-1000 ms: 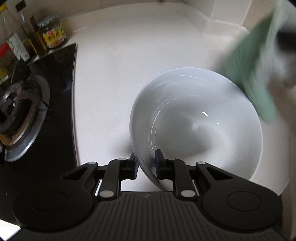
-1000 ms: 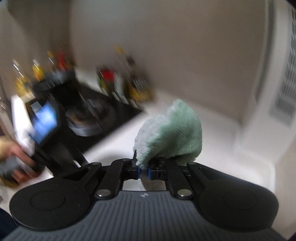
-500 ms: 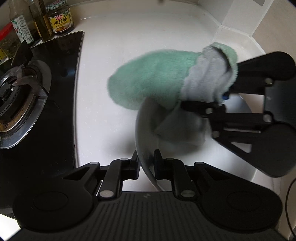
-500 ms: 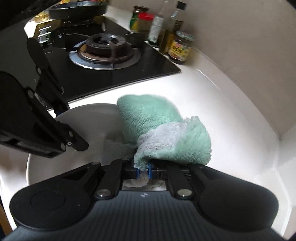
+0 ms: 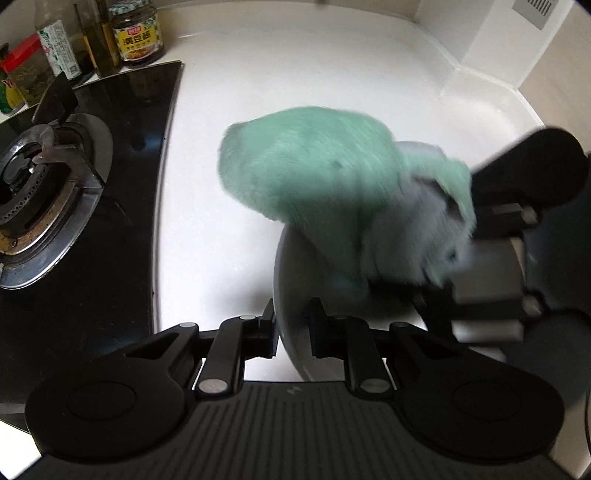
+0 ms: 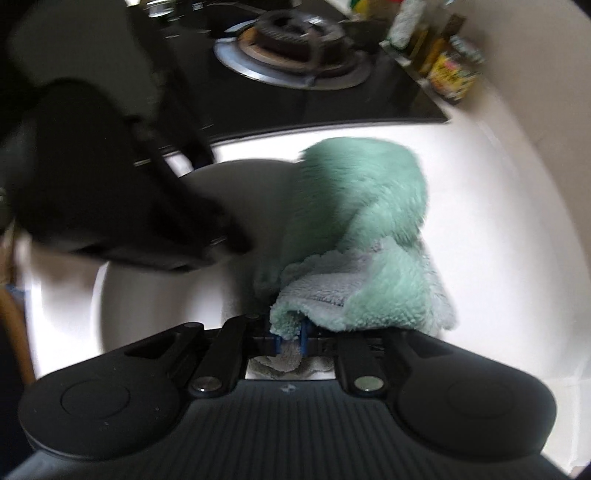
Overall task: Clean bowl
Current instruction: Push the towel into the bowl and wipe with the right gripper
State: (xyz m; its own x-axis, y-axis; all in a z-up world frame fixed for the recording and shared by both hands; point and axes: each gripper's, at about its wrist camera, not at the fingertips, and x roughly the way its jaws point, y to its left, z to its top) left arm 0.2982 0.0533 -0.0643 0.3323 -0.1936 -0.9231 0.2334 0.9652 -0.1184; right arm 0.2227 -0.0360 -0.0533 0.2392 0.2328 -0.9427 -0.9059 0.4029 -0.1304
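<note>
There is one bowl (image 5: pixel 291 295). It is white, smooth and round, and it sits on the white table (image 5: pixel 295 81) just beside the black stove (image 5: pixel 110 229). Most of the bowl is hidden under one fluffy cloth (image 5: pixel 325 173). The cloth is green on one side and gray on the other, and it hangs down into the bowl and over its far rim.

There are two tools. The left tool (image 5: pixel 292 328) is pinching the near rim of the bowl, with one finger inside and one outside. The right tool (image 6: pixel 289 338) is squeezed tight on a folded edge of the cloth, over the bowl.

One round burner (image 5: pixel 40 192) shows on the stove. Behind the stove stand a few bottles and one jar (image 5: pixel 137 31). The jar has a yellow label with Chinese writing on it. The writing on the bottles is too small to read.
</note>
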